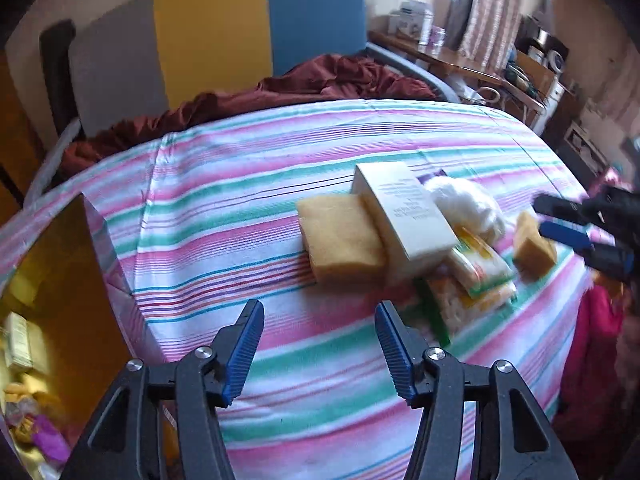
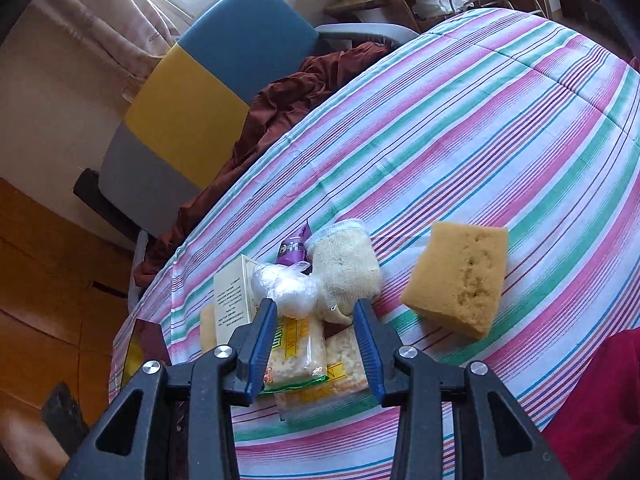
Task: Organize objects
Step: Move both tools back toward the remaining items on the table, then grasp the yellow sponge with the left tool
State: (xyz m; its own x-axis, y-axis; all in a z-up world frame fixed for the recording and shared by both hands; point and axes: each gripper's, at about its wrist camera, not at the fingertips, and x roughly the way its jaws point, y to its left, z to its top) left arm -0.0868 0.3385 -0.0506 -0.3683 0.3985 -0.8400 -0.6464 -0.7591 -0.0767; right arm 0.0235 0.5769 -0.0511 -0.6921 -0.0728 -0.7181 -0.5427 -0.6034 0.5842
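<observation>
Both grippers over the striped bed, nothing held.
Left gripper (image 1: 320, 316) gapes empty; right gripper (image 2: 316, 312) part-open above snack packs (image 2: 298, 354), sponge (image 2: 460, 280) just beside.

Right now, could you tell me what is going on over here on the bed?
A person is sorting a small pile of items on the striped bedspread, with a two-finger tool in each hand. The left tool hovers open and empty near a sponge and a white box. The right tool sits open over two snack packets, not gripping them. Another sponge lies apart. An open bag at the bed's edge holds items.
</observation>
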